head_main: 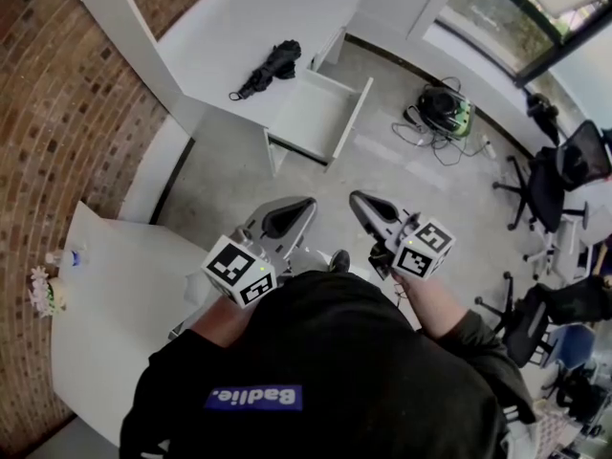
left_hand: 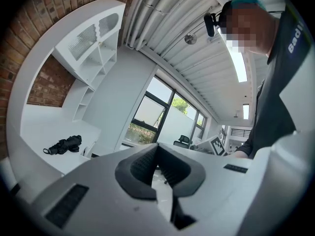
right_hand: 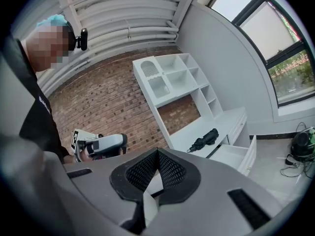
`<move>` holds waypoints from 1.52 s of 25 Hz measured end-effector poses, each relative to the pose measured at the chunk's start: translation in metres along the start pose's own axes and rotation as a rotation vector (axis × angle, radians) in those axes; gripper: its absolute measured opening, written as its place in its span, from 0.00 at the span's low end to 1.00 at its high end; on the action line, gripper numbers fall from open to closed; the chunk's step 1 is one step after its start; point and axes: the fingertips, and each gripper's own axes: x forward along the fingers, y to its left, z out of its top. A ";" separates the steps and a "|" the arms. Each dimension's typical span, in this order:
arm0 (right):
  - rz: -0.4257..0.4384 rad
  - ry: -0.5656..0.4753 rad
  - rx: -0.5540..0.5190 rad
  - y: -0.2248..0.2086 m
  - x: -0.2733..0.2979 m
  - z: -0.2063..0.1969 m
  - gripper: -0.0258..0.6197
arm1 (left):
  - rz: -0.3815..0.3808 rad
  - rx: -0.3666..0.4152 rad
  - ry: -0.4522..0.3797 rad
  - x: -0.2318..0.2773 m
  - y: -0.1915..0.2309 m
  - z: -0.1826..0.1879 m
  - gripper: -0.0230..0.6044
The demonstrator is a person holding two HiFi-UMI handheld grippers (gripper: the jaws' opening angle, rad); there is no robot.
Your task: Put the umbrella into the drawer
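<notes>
Umbrella [head_main: 271, 68] flat, lengthwise along desk [head_main: 229, 17]

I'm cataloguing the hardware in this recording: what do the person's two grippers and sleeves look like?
Both the left gripper and right gripper are pale grey, tapered claws with black ribbed pads, each carrying a cube of black-and-white square markers. The sleeves are dark.

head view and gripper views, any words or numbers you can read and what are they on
"Badlie." in white on a blue patch on the person's black top.
"Bad" on the same top in the left gripper view; the rest is cut off.
Small bottle: label too small to read.
Marker cubes: patterns only, no words.
</notes>
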 end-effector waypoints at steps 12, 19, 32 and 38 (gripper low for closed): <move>0.031 0.018 -0.052 -0.018 0.036 0.012 0.09 | 0.047 -0.004 -0.022 -0.006 0.026 0.004 0.04; 0.091 0.043 -0.075 -0.065 0.083 0.032 0.09 | 0.148 0.000 -0.028 0.013 0.070 0.015 0.04; 0.275 0.143 -0.143 -0.177 0.185 0.091 0.09 | 0.356 -0.007 -0.077 0.106 0.171 0.062 0.04; 0.339 0.189 -0.169 -0.209 0.217 0.099 0.09 | 0.434 -0.019 -0.092 0.130 0.195 0.065 0.04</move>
